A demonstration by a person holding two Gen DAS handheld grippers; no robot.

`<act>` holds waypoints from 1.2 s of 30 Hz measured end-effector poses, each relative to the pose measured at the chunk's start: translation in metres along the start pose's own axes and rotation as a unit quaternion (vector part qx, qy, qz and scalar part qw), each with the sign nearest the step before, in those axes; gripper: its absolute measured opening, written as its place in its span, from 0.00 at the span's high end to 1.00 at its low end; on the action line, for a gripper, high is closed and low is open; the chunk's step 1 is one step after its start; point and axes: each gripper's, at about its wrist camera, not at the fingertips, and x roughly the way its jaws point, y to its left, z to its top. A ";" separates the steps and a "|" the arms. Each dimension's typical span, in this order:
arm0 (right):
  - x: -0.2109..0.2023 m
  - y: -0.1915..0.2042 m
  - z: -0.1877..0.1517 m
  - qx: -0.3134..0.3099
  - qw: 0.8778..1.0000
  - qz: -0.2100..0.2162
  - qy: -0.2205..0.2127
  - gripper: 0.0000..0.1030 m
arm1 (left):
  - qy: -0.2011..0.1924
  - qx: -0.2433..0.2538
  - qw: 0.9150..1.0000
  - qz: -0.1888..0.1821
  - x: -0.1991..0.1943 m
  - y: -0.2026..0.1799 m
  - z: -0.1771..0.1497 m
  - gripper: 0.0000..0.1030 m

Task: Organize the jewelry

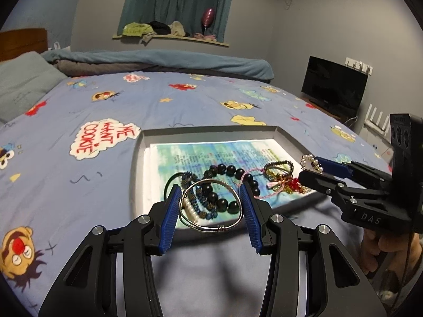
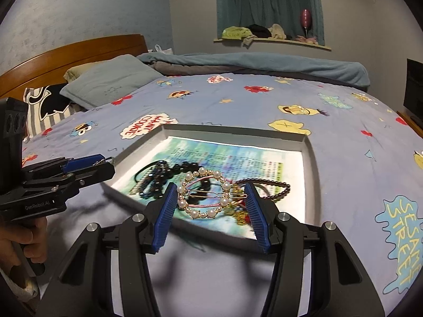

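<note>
Over the shallow white cardboard tray [image 1: 142, 158] of tangled jewelry on the bed, the left gripper [image 1: 210, 194] pinched a thin silver wire bangle [image 1: 211, 206] while the right gripper [image 2: 210, 194] clamped a round pearl-studded hair clip [image 2: 205, 194]; either smooth piece could slip free.

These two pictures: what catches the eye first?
Each claw grips jewelry between blue pads above a shallow white tray on the cartoon bedsheet. The left claw pinches a silver wire bangle; the right claw clamps a pearl ring hair clip. Black beads and more jewelry lie tangled in the tray.
</note>
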 end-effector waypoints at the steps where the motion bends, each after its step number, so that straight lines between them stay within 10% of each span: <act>1: 0.001 -0.001 0.000 0.000 1.000 -0.001 0.000 0.49 | 0.000 0.003 1.000 0.000 0.003 -0.001 0.000 0.54; 36: 0.064 -0.038 0.009 0.027 0.998 -0.042 0.047 0.42 | 0.044 0.008 0.999 0.013 0.084 0.008 0.014 0.54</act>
